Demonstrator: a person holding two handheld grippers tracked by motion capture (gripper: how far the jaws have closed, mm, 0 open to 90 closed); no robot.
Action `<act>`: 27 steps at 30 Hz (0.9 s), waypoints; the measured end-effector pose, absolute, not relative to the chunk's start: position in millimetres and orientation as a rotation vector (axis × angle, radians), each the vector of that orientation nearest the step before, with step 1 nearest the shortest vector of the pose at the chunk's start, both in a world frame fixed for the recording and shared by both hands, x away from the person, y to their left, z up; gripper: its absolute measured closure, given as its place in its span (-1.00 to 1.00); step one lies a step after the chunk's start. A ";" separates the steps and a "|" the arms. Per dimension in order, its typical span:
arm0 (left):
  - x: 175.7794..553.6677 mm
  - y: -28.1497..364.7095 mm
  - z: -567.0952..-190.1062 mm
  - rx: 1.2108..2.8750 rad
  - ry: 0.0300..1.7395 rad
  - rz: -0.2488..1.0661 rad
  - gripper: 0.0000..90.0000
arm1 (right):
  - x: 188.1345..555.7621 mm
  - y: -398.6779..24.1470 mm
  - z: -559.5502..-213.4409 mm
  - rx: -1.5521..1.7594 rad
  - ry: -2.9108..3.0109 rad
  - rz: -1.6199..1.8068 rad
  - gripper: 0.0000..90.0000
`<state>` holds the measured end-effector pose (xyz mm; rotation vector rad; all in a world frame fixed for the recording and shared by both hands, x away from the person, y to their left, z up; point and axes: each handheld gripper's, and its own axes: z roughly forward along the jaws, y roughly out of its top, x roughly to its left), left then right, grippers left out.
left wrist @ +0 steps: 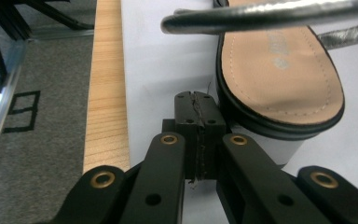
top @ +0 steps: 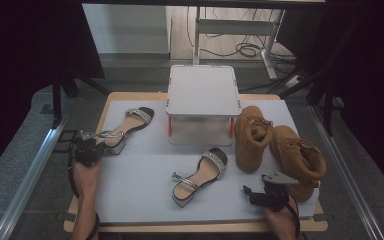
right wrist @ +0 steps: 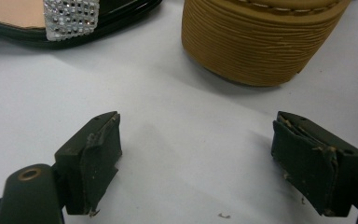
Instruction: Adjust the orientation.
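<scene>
Nearest the person, the right gripper (top: 252, 196) rests low at the front right of the table (top: 145, 200), its jaws spread wide with only bare white surface between them. In the right gripper view the ribbed sole of a tan boot (right wrist: 261, 42) and the rhinestone strap of the middle sandal (right wrist: 70, 21) lie just ahead, neither touched.

Further along on the left, the left gripper (top: 89, 146) has its jaws pressed together with nothing between them. The left gripper view shows its closed tips just beside the heel end of the left sandal (left wrist: 279, 70), whose silver ankle strap (left wrist: 261, 16) arches above; whether the tips touch the heel block I cannot tell.

The step in hand looks like the approach to this left sandal, before any grip. The next move would call for opening the left jaws and setting them around the heel or the strap.

Beyond, a white lidded box (top: 203, 90) stands at the back of the table, with the second boot (top: 252, 137) to its right.
</scene>
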<state>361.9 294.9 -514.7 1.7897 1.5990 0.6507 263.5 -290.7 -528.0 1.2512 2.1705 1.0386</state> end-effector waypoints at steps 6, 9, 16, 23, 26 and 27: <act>358.0 291.2 -516.0 1.771 1.585 0.616 0.99 | 263.5 -290.9 -527.9 1.251 2.172 1.037 -0.65; 356.3 286.7 -515.6 1.780 1.578 0.618 0.99 | 263.5 -290.8 -527.9 1.251 2.172 1.037 -0.65; 351.7 274.9 -515.0 1.804 1.554 0.623 0.99 | 263.5 -290.9 -527.9 1.251 2.172 1.037 -0.65; 348.5 265.4 -514.9 1.822 1.533 0.626 0.99 | 263.5 -290.8 -527.9 1.251 2.172 1.037 -0.65; 347.4 262.1 -515.1 1.820 1.528 0.619 0.98 | 263.5 -290.9 -527.9 1.251 2.172 1.037 -0.65; 347.1 261.0 -515.1 1.822 1.526 0.619 0.99 | 263.5 -290.9 -527.9 1.251 2.172 1.037 -0.65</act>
